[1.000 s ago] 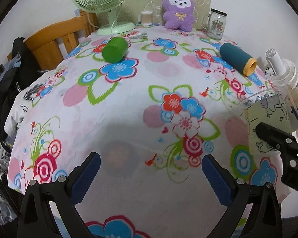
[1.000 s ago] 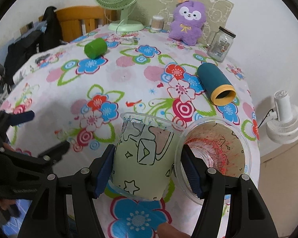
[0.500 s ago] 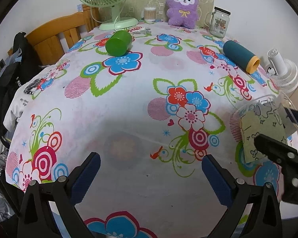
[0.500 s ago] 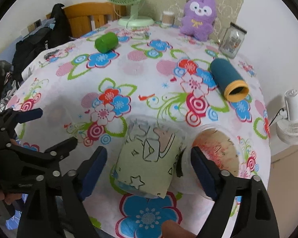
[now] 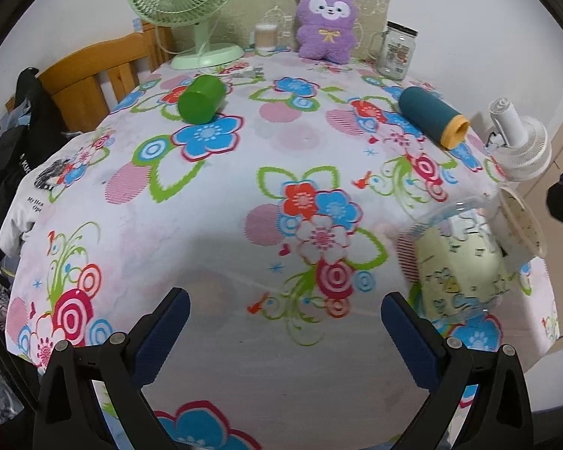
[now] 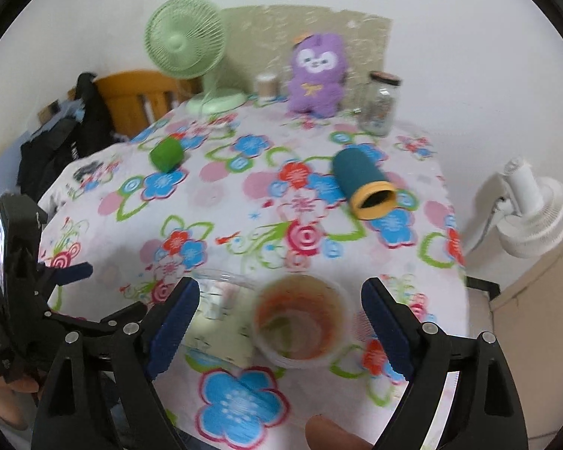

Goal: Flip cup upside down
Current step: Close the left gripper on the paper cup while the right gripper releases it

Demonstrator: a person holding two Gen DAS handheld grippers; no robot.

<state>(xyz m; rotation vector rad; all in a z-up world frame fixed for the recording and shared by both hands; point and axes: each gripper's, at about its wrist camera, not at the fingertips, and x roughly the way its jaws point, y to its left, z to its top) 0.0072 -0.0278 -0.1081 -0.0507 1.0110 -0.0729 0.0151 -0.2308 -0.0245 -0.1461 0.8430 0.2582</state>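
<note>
A clear plastic cup with a pale green printed sleeve (image 5: 461, 262) lies tilted near the table's right front edge; in the right wrist view the sleeved cup (image 6: 216, 303) is blurred. Beside it stands a clear cup with red residue (image 6: 300, 322), mouth up; it also shows in the left wrist view (image 5: 521, 221). My right gripper (image 6: 281, 333) is open, its fingers apart on either side of the two cups, touching neither. My left gripper (image 5: 283, 332) is open and empty over the front of the floral tablecloth (image 5: 244, 172).
A green cup (image 5: 202, 99) and a teal tumbler with a yellow rim (image 5: 433, 117) lie on their sides farther back. A green fan (image 5: 191, 11), purple plush (image 5: 326, 24) and glass jar (image 5: 396, 50) stand at the back. A white fan (image 5: 518, 146) stands beyond the right edge.
My right gripper has opened, let go of the sleeved cup and drawn back upward. The sleeved cup now rests on the table. The left gripper stayed open.
</note>
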